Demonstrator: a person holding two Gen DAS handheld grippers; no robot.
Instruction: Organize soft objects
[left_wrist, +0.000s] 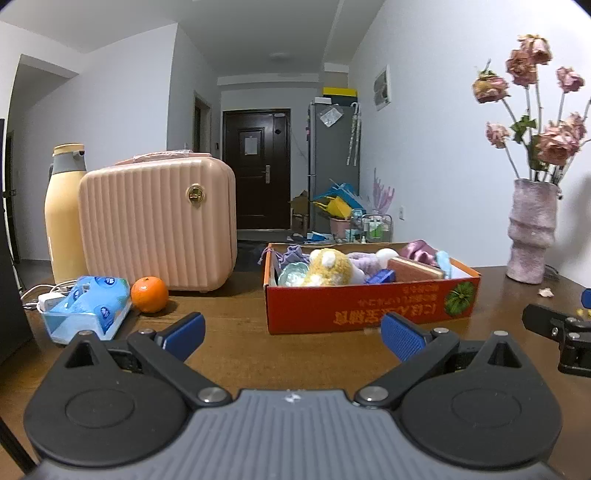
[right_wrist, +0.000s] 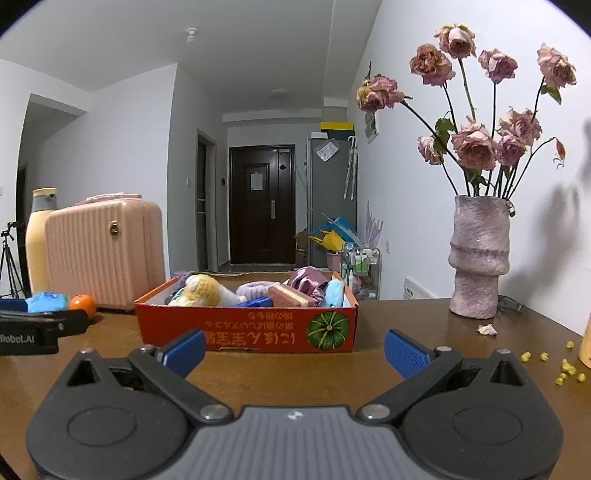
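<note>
Both grippers (left_wrist: 291, 334) (right_wrist: 295, 349) spread, empty.
Soft toys (left_wrist: 328, 267) lie in box (right_wrist: 243, 330) ahead of fingers: either sorted, or awaiting sorting.

White walls are flanking a hallway that is ending at a dark door (right_wrist: 263, 204). A grey cabinet (right_wrist: 330, 192) is standing right of the door, clutter piling at its foot.

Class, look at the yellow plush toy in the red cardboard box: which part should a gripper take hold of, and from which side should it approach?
Grip the yellow plush toy by its rounded top, coming from above. It rises over the red box rim, while the wall and neighbouring items block its sides. Probably the left gripper, open, suits it.
</note>
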